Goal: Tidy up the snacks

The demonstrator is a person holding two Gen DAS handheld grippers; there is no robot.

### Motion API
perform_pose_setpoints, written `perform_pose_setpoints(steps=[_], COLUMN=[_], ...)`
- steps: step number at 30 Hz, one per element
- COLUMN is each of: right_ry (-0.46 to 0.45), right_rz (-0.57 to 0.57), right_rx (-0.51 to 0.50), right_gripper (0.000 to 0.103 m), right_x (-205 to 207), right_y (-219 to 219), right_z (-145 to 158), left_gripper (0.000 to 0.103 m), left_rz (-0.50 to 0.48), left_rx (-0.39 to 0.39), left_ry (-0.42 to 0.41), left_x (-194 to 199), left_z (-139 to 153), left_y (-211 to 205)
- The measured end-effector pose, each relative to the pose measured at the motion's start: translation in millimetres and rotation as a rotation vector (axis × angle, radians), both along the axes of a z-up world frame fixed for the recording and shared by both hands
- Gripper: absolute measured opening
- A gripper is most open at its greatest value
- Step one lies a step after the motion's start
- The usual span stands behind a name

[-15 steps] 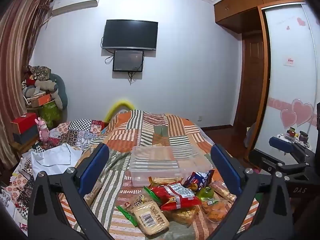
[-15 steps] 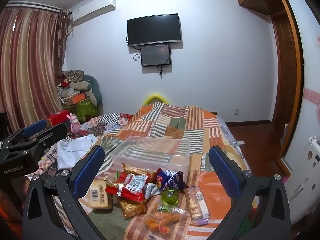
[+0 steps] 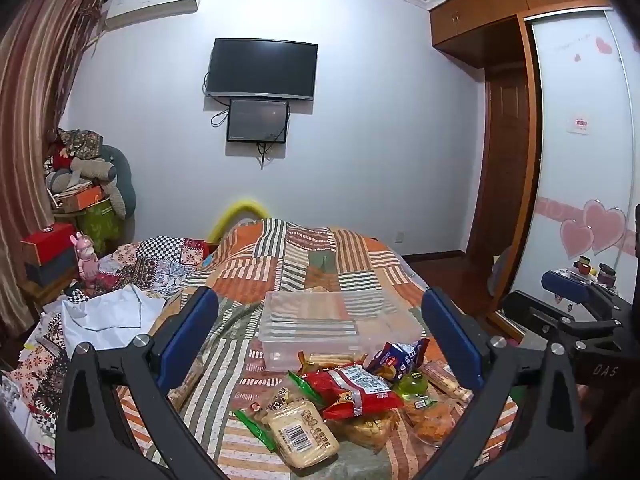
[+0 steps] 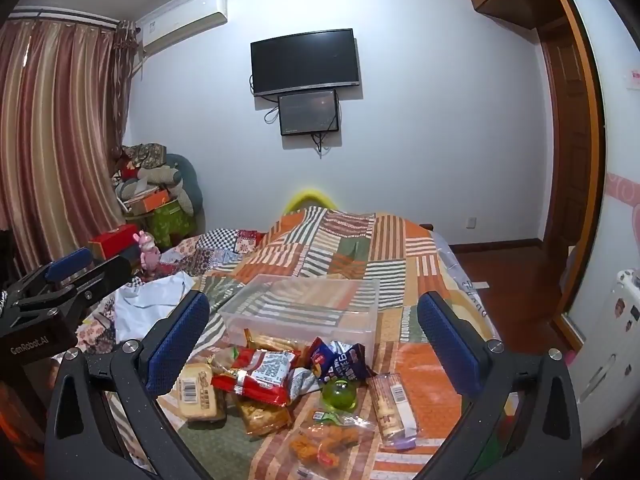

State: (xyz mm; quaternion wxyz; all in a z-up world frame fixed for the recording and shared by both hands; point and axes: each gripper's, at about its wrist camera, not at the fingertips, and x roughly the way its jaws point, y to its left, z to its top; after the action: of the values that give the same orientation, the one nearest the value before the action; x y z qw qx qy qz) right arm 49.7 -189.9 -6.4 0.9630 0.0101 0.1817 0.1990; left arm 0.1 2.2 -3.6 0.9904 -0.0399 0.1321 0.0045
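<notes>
Two wide-open grippers, nothing held, above our snack-strewn bed.

We see the striped quilt (image 3: 256, 364) bearing the clear bin (image 3: 336, 324); just before the bin lie the red packet (image 3: 356, 390), the barcoded biscuit pack (image 3: 302, 434) and the green jelly cup (image 4: 339, 395). Our left gripper (image 3: 320, 340) and right gripper (image 4: 314, 340) hover near the bin, jaws spread, empty.

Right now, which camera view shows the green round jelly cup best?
The right wrist view: the green jelly cup lies there whole, in the open, beside the blue packet. In the left wrist view the cup is only partly visible, crowded among the packets.
</notes>
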Motion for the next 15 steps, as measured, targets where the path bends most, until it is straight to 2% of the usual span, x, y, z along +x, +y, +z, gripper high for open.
perform_pose_setpoints(steps=[15], right_ry=[-0.001], right_rz=[0.000], right_rx=[0.003], right_gripper=[0.103], right_x=[0.9], right_y=[0.1], right_z=[2.4], left_gripper=[0.103], left_rz=[-0.004], left_rx=[-0.001], left_ry=[0.008], left_x=[-0.5], left_z=[-0.4], left_y=[-1.5])
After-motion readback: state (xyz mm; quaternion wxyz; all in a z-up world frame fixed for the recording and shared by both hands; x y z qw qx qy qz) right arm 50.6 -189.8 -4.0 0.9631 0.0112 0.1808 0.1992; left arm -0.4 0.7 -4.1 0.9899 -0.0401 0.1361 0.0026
